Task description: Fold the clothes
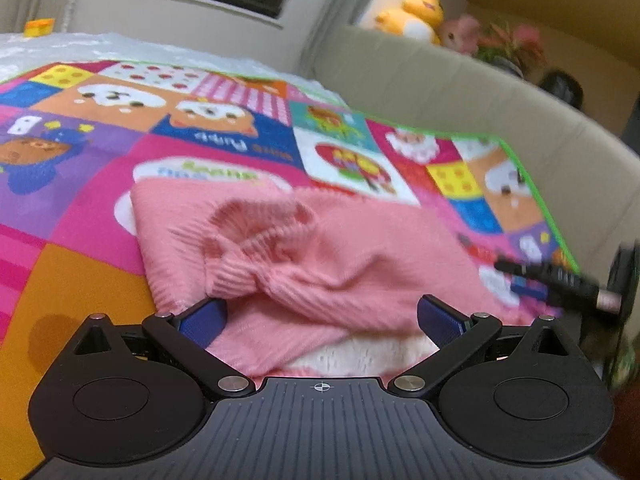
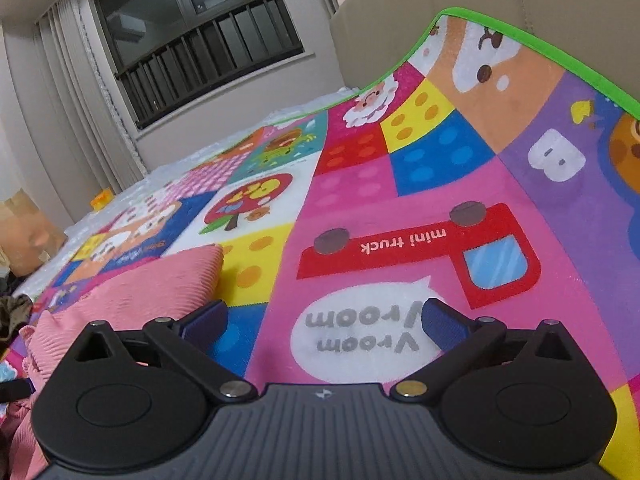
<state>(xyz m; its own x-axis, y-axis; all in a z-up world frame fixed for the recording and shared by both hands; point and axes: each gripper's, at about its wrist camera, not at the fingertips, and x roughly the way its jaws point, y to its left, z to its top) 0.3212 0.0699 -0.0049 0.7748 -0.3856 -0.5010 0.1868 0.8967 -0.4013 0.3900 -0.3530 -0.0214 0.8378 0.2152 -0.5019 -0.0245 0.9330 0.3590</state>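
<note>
Pink sweater (image 1: 304, 256) lies bunched, seemingly; right claw (image 2: 324, 320) empty.

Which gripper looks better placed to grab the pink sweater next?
Probably the left gripper: its open jaws straddle the pink sweater. The right gripper, also open, faces bare play mat, the sweater off beside it.

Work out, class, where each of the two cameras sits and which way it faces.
Left wrist: on the left gripper, facing forward and down at the pink sweater; its open blue fingers show.
Right wrist: on the right gripper, facing down at the play mat; its open fingers straddle bare mat.
Shared: sweater, mat, the window.
</note>
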